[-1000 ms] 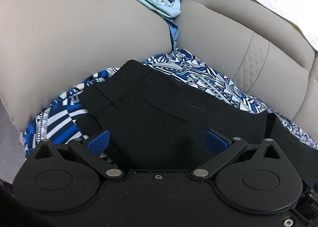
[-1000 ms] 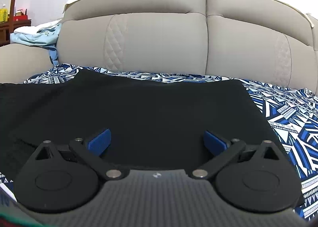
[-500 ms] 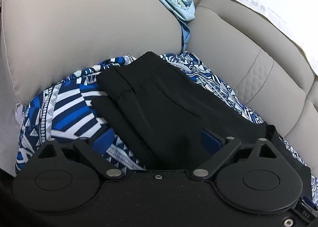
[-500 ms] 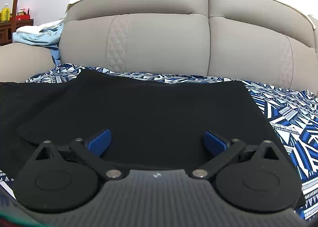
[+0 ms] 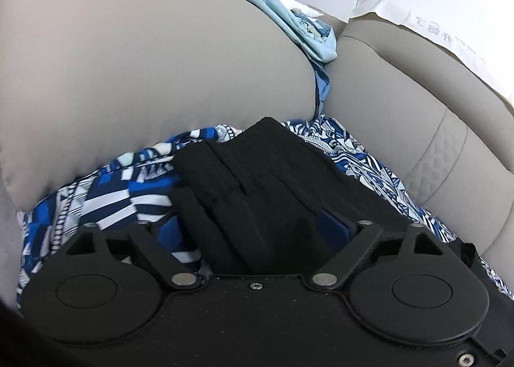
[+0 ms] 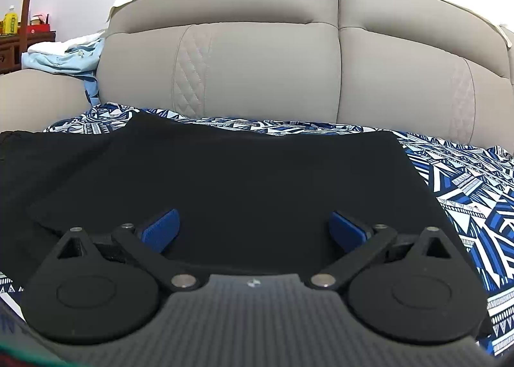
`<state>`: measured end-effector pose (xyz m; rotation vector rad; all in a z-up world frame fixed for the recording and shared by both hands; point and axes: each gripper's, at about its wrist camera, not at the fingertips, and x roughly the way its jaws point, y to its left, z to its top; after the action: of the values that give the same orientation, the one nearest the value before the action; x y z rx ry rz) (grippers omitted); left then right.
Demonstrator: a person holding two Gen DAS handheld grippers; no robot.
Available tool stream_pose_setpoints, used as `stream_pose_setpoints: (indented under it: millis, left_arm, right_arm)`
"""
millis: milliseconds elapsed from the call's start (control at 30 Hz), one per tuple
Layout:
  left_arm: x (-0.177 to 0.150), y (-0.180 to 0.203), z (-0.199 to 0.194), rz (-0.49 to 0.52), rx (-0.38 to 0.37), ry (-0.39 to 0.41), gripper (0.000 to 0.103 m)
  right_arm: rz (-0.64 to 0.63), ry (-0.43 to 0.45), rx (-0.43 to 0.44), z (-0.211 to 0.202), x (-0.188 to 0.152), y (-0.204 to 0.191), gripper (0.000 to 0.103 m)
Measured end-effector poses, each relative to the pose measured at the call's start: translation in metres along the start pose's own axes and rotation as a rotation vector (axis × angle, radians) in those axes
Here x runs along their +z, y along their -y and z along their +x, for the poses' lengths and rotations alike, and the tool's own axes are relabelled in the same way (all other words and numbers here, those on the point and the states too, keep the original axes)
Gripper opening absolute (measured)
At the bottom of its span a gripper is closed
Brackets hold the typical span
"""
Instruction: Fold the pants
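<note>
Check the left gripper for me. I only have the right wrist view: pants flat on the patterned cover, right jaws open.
Observer: The left gripper is at the pants' end near the armrest.
Operator: Clamped on them?
Observer: No. The jaws stand wide, and bunched fabric sits between the fingers.
Operator: Is that end flat?
Observer: No. It is stacked in several layers with stepped edges.
Operator: Overhanging the cover?
Observer: No. The cover shows between the pants and the armrest.

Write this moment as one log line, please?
task: fold pants | left tongs: open, astride black pants edge | right tongs: open over pants | surface: patterned cloth
</note>
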<state>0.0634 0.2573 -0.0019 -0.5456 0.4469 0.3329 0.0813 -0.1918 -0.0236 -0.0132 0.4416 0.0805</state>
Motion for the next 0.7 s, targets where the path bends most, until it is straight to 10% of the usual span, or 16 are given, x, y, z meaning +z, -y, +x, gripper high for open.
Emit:
stream_pose_setpoints:
  millis: [100,233,500,700]
  left_arm:
    - [0.001,0.006,0.007,-0.004,0.018,0.008,0.094]
    - [0.002,0.008,0.004,-0.006,0.108,0.015,0.049]
    - [0.002,0.007,0.007,-0.055,0.061,0.027,0.074]
    - [0.008,0.008,0.0,-0.051,0.148,0.024,0.023]
  right_arm:
    - [0.001,0.001,0.002,0.0,0.0,0.0,0.103]
    - [0.0,0.001,0.002,0.0,0.0,0.001,0.103]
    - [-0.004,-0.003,0.008,0.0,0.001,0.001,0.103]
    - [-0.017,-0.004,0.029,-0.001,0.001,0.003,0.103]
